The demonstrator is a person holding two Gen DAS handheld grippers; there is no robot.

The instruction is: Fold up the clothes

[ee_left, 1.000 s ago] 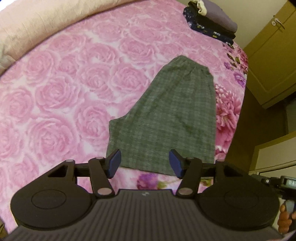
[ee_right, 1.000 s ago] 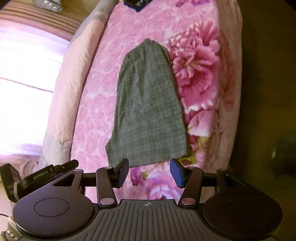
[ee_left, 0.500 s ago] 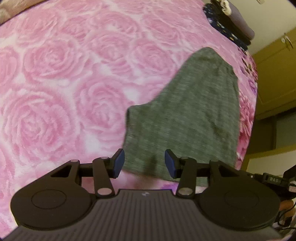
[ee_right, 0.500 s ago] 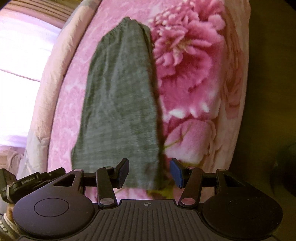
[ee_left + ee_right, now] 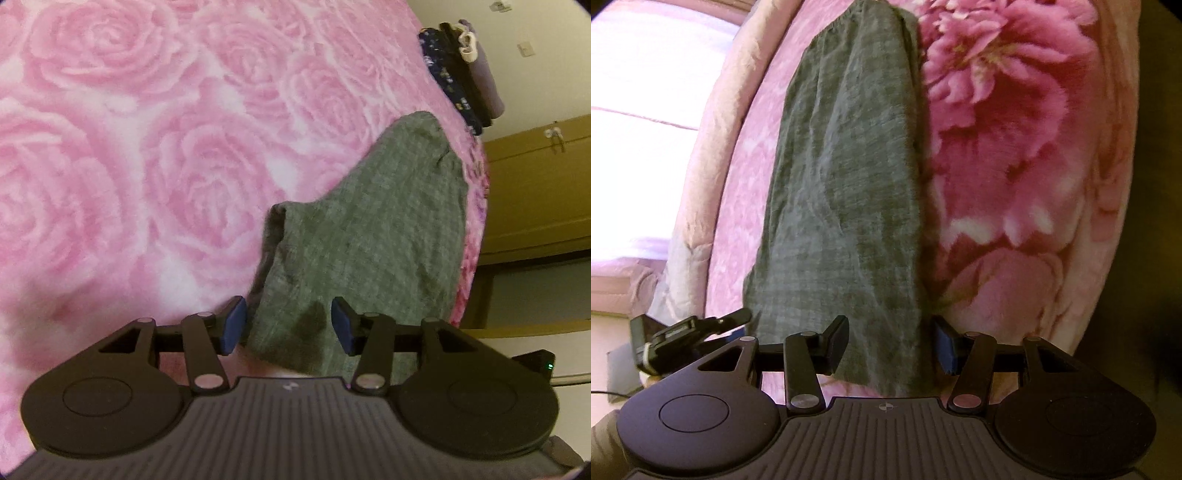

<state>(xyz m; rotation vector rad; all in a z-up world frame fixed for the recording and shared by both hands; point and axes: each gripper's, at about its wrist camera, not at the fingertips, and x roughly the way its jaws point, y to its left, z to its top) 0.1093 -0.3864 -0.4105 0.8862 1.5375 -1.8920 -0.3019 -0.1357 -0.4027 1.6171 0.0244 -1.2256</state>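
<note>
The grey checked garment (image 5: 373, 229) lies flat on the bed's pink rose blanket (image 5: 147, 155), stretching away from both tools, with its near hem right under them. It looks like thin, soft woven cloth: light, limp, with no stiffness to hold a shape, so a lifted edge will probably sag and drag the rest along unless both near corners rise together. The plush blanket likely grips it a little, so slow, even pulls should suit it better than jerks.

The left tool (image 5: 286, 325) has its blue pads apart and is opening further; the hem's left corner sits between them, unpinched. Just ahead of that tool the garment's left edge is curled up in a small fold, which may need smoothing.

The right tool (image 5: 890, 341) also stands with its pads apart, straddling the hem's right corner without pressing on it.

The best hold seems to be these two near corners, taken deep enough to catch every layer, since a shallow pinch on such thin fabric could slip out. A stack of folded clothes (image 5: 461, 74) sits at the bed's far end, well beyond the garment.
</note>
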